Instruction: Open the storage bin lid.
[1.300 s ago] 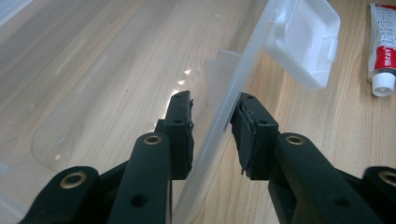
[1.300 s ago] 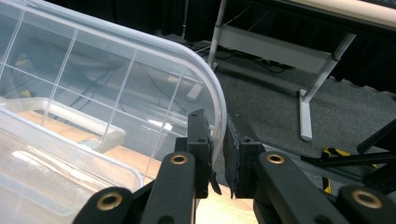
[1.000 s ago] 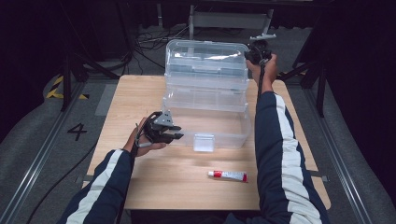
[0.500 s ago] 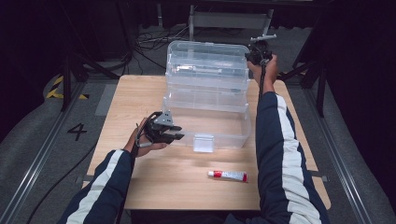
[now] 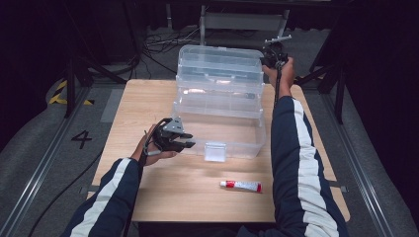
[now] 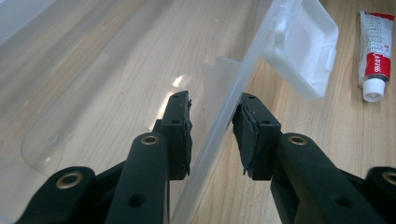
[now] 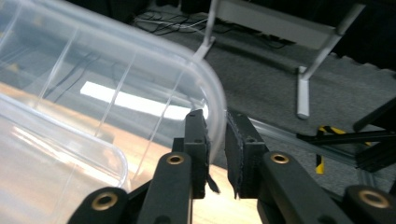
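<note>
Clear box point(image 5: 220, 106) held at two points, mid-table.
Left gripper point(image 5: 184, 143) straddled the near-left wall, pads not quite pressing, steadying the base; right gripper point(image 5: 269, 55), jaws just easing apart around the far lid rim, kept it propped. Tube point(image 5: 241, 185) lay near.

The print on the red-and-white tube point(image 5: 241, 185) is too small to read in the high view, and the left gripper view's top edge cuts the tube off. The clear storage box point(image 7: 93, 93) runs past the right gripper view's left edge
</note>
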Action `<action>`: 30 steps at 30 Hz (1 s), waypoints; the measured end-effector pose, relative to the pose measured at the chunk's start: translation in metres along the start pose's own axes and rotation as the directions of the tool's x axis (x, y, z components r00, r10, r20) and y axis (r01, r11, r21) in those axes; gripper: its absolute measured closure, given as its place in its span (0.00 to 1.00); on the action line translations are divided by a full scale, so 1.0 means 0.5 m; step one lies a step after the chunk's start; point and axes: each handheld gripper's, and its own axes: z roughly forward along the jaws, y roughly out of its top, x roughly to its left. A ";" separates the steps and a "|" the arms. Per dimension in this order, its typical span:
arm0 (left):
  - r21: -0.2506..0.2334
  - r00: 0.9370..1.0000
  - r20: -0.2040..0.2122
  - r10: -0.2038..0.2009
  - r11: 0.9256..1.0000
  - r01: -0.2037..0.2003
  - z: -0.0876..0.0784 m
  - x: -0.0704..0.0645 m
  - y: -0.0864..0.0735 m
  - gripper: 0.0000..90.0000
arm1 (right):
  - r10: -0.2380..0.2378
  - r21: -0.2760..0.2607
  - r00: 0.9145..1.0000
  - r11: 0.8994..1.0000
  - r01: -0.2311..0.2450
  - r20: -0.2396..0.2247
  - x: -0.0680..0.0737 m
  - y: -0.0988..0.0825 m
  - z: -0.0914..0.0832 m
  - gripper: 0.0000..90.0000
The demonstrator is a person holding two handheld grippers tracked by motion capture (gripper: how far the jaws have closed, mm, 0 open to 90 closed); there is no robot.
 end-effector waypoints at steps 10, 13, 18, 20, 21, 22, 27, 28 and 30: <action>-0.007 1.000 0.019 0.006 1.000 -0.005 0.005 0.005 0.000 0.78 | -0.006 -0.014 1.000 1.000 0.006 -0.004 -0.008 0.008 -0.023 0.84; -0.007 1.000 0.020 0.004 1.000 -0.004 0.005 0.004 0.000 0.78 | -0.015 -0.018 1.000 1.000 0.015 -0.010 -0.005 0.011 -0.033 0.83; -0.007 1.000 0.017 0.007 1.000 -0.007 0.004 0.004 0.000 0.78 | -0.020 -0.032 0.999 0.999 0.019 -0.026 -0.004 0.008 -0.054 0.82; -0.005 1.000 0.017 0.006 1.000 -0.006 0.004 0.004 0.000 0.78 | -0.034 -0.033 0.999 0.999 0.033 -0.036 -0.003 0.002 -0.068 0.81; -0.005 1.000 0.015 0.005 1.000 -0.005 0.004 0.004 0.000 0.77 | -0.037 -0.038 0.999 0.999 0.036 -0.036 -0.002 -0.002 -0.076 0.81; -0.005 1.000 0.014 0.005 1.000 -0.005 0.004 0.004 0.000 0.77 | -0.038 -0.040 0.998 0.999 0.037 -0.043 -0.003 -0.006 -0.083 0.81; 0.002 1.000 0.000 0.011 1.000 -0.011 0.002 0.000 0.002 0.77 | -0.049 -0.045 0.997 0.998 0.046 -0.067 -0.005 -0.028 -0.114 0.80; 0.001 1.000 0.000 0.011 1.000 -0.011 0.002 0.000 0.002 0.77 | -0.052 -0.047 0.996 0.998 0.048 -0.072 -0.005 -0.031 -0.119 0.80; 0.002 1.000 0.000 0.012 1.000 -0.012 0.002 0.000 0.002 0.77 | -0.058 -0.052 0.994 0.997 0.053 -0.095 -0.004 -0.042 -0.132 0.79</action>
